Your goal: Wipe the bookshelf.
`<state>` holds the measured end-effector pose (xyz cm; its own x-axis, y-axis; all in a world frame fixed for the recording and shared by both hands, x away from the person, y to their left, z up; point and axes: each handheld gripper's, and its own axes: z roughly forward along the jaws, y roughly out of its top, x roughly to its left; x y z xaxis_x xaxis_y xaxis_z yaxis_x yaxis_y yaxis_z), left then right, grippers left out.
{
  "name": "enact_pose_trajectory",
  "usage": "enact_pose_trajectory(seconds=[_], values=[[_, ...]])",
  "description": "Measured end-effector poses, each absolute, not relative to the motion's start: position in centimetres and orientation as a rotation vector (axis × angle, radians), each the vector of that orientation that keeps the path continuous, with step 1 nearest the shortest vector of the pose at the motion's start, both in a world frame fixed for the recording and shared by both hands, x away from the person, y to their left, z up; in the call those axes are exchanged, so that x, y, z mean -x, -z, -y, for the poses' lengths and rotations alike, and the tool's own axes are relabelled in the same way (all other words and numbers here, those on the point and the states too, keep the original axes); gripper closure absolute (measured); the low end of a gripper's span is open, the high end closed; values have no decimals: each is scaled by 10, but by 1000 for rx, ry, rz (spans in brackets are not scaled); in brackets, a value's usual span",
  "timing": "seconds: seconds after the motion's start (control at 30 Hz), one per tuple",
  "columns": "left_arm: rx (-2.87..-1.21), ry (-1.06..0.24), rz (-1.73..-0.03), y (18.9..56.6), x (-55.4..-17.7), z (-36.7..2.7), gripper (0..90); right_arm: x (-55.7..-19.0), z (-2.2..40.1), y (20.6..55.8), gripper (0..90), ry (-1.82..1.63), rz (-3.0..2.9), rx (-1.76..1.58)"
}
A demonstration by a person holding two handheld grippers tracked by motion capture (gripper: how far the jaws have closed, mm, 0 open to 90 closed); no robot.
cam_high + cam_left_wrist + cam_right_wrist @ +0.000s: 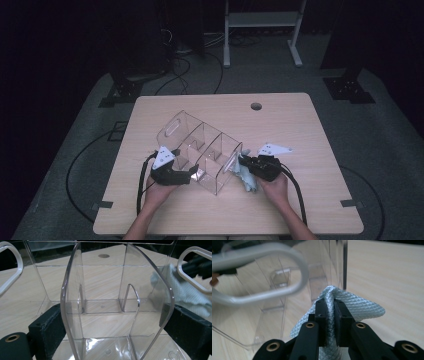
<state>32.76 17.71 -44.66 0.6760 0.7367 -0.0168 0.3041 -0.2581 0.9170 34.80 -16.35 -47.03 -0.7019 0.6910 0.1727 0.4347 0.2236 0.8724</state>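
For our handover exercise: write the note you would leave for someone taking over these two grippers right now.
Left gripper: jaws either side of the near wall of the clear acrylic organizer, steadying it on the table; whether the pads press is unclear.
Right gripper: shut on a pale blue cloth, held against the organizer's right end by its cut-out handle.
Done: organizer braced, cloth gripped and brought to the wall.
Left: probably wiping the organizer's walls and dividers; I cannot tell which have been wiped. Keep the left hand bracing.
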Motion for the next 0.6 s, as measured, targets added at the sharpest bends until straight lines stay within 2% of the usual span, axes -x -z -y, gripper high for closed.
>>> enact_pose_trajectory(seconds=[0.13, 0.33, 0.6], values=[[-1844, -515, -825, 446, -328, -177, 74, -349, 164, 469, 818, -1468, -2255, -1057], [-1842, -518, -825, 447, -328, -176, 74, -348, 171, 442, 819, -1532, -2179, -1014], [-1840, -517, -825, 447, -328, -176, 71, -348, 171, 435, 819, -1535, -2187, -1001]])
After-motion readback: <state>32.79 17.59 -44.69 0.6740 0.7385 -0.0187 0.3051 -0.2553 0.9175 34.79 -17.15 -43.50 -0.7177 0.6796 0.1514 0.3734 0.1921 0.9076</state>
